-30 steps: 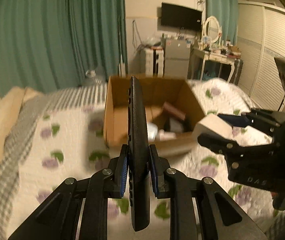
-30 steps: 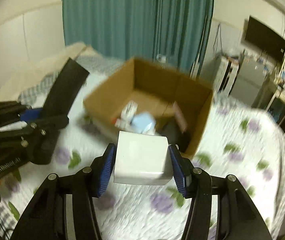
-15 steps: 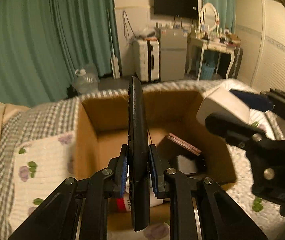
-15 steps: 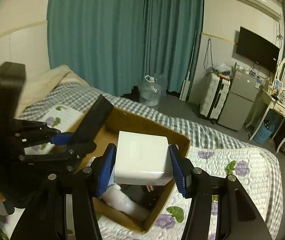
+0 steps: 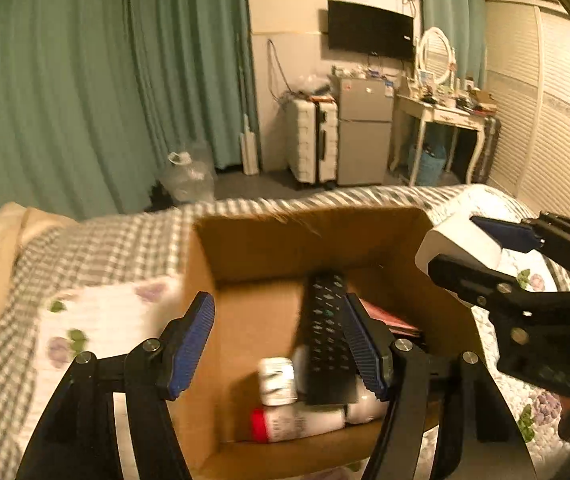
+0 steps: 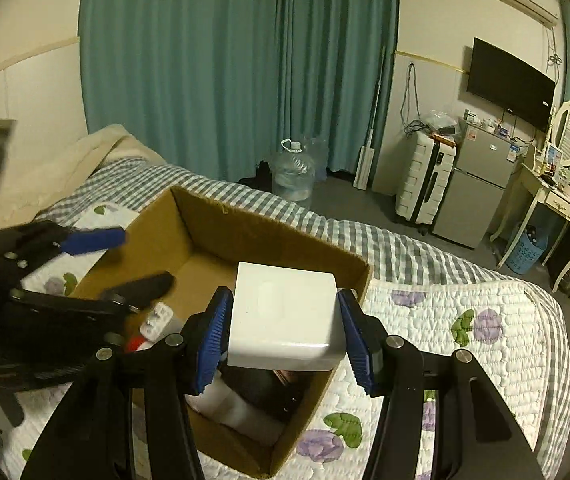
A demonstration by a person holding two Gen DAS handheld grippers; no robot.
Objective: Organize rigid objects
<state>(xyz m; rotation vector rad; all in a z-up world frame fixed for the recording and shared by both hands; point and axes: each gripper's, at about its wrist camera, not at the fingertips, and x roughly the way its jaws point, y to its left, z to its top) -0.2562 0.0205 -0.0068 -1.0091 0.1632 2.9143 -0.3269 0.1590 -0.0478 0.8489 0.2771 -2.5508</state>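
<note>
Black remote (image 5: pixel 327 336) over open cardboard box (image 5: pixel 253 248), leaning on right pad of left gripper (image 5: pixel 281 344); jaws wide. Right gripper (image 6: pixel 285 332) clamps white box (image 6: pixel 285 316) above carton; contents beneath partly hidden, blurred.

The white block (image 6: pixel 285 316) hides part of the cardboard box (image 6: pixel 269 236) interior.

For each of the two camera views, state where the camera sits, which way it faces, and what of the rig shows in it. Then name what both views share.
Left wrist: rides the left gripper, looks along its open fingers into the cardboard box where the black remote lies; right gripper shows at right.
Right wrist: rides the right gripper, shut on the white box, above the carton.
Shared: carton, remote, white box, both grippers.
</note>
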